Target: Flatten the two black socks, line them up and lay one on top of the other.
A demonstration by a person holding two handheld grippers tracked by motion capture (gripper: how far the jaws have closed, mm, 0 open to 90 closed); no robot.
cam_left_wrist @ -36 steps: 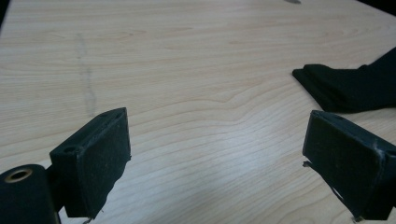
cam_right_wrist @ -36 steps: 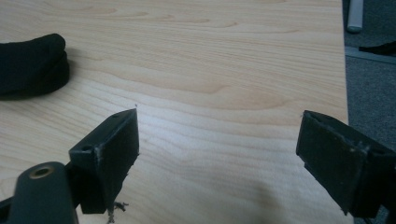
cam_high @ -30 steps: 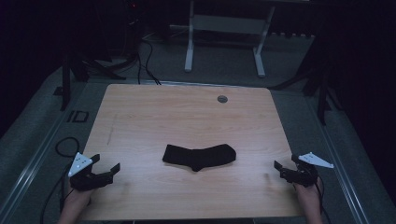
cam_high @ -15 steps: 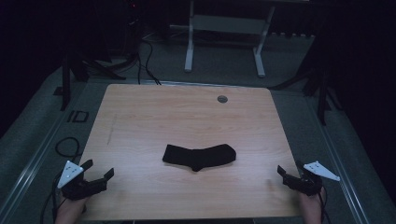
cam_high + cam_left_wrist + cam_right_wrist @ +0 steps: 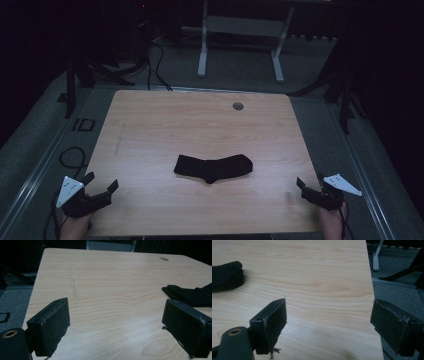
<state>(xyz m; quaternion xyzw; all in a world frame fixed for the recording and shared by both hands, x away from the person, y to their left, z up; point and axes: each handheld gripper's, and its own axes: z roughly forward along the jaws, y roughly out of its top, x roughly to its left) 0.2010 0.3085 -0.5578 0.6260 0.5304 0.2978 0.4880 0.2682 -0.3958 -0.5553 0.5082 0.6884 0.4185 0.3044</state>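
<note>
A black sock (image 5: 214, 167) lies flat on the table (image 5: 150, 120), about in the middle, a bit nearer the front edge. The left gripper (image 5: 102, 182) sits at the front left corner, jaws wide apart and holding nothing. The right gripper (image 5: 307, 184) sits at the front right corner, jaws also apart, though the room is dim

"ID" marking (image 5: 83, 125) on floor left of table (image 5: 150, 115).
</note>
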